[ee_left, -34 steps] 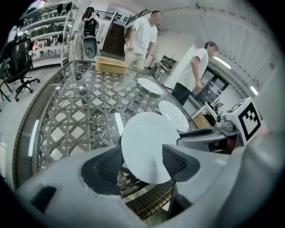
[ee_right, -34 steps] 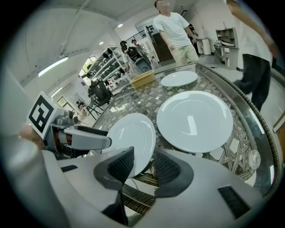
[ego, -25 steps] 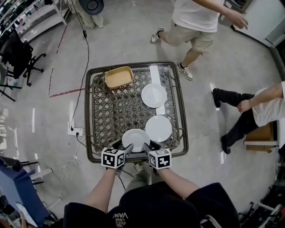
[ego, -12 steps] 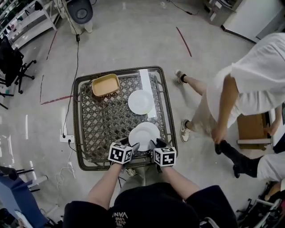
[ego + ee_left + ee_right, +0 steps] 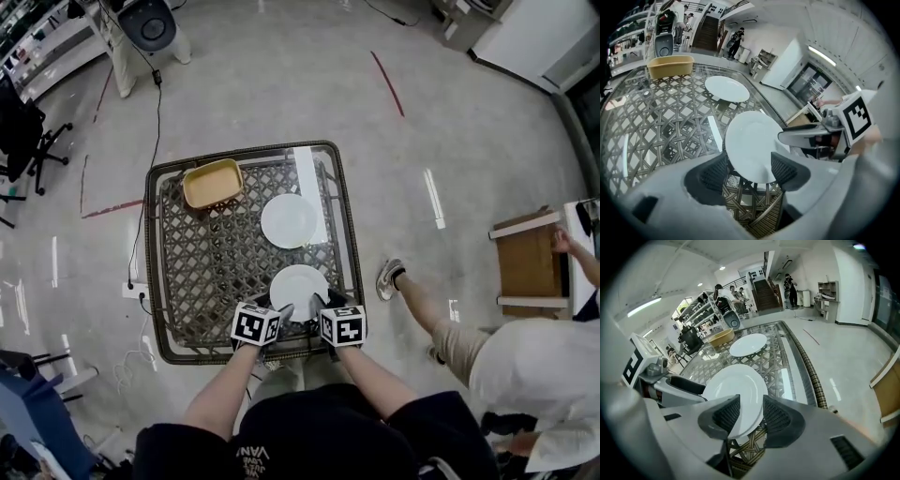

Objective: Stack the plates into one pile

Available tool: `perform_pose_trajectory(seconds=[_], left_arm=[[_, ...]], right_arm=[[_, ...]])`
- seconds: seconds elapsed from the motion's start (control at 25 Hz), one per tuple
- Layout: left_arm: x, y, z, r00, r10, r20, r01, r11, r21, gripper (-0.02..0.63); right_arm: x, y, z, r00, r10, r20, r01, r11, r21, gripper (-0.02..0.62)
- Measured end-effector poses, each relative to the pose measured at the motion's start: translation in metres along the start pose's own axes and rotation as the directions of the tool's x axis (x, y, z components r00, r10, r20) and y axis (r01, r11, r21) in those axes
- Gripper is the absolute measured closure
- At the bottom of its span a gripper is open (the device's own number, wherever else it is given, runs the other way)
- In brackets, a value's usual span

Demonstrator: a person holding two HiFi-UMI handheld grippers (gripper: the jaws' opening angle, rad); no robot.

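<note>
We see a round, glossy white near plate (image 5: 300,284) low over the near right part of the table (image 5: 202,272), its smooth rim reaching in between both pairs of ribbed dark pads. The left gripper (image 5: 751,169) has its fingers closed against that rim. The right gripper (image 5: 750,416) has just been opening its jaws, the rim between them and the pads no longer pressing. A matching far plate (image 5: 290,220) lies flat and apart, farther up the table. The table is square with rounded corners, brown wicker lattice under a shiny top. A tan rectangular dish (image 5: 213,183) sits at its far left. A person's shoe (image 5: 391,278) stands just beside the table's right edge.
</note>
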State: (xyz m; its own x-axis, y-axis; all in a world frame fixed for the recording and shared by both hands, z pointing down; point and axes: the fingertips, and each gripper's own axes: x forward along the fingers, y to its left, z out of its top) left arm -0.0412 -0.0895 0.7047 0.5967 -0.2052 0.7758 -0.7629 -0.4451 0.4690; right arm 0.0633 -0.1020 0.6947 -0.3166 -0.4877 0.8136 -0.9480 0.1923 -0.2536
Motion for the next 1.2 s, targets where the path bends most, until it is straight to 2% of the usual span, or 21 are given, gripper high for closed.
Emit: perform_pose_trajectory(seconds=[0.24, 0.36, 0.52, 0.72, 0.84, 1.2], left_arm=[[0.009, 0.001, 0.000, 1.000, 0.011, -0.014, -0.012, 0.999, -0.036, 0.311], [0.011, 0.003, 0.000, 1.000, 0.015, -0.016, -0.015, 0.998, -0.056, 0.307], [0.002, 0.013, 0.010, 0.999, 0.029, 0.034, -0.026, 0.995, -0.092, 0.299], [-0.005, 0.035, 0.049, 0.989, 0.063, 0.132, -0.045, 0.990, -0.134, 0.299], [-0.002, 0.045, 0.077, 0.982, 0.075, 0.174, -0.049, 0.988, -0.147, 0.299], [0.015, 0.074, 0.143, 0.972, 0.102, 0.214, -0.071, 0.986, -0.149, 0.299]], right_arm=[[0.005, -0.003, 0.000, 0.999, 0.026, -0.034, -0.028, 0.999, -0.038, 0.425], [0.005, -0.003, 0.002, 0.998, 0.043, -0.047, -0.046, 0.998, -0.051, 0.385], [0.004, -0.009, 0.015, 0.998, 0.058, -0.025, -0.060, 0.997, -0.051, 0.382], [0.019, -0.023, 0.052, 0.994, 0.102, 0.026, -0.101, 0.995, -0.022, 0.382], [0.034, -0.029, 0.080, 0.993, 0.114, 0.042, -0.113, 0.993, -0.037, 0.382], [0.081, -0.034, 0.141, 0.990, 0.131, 0.049, -0.127, 0.989, -0.072, 0.382]])
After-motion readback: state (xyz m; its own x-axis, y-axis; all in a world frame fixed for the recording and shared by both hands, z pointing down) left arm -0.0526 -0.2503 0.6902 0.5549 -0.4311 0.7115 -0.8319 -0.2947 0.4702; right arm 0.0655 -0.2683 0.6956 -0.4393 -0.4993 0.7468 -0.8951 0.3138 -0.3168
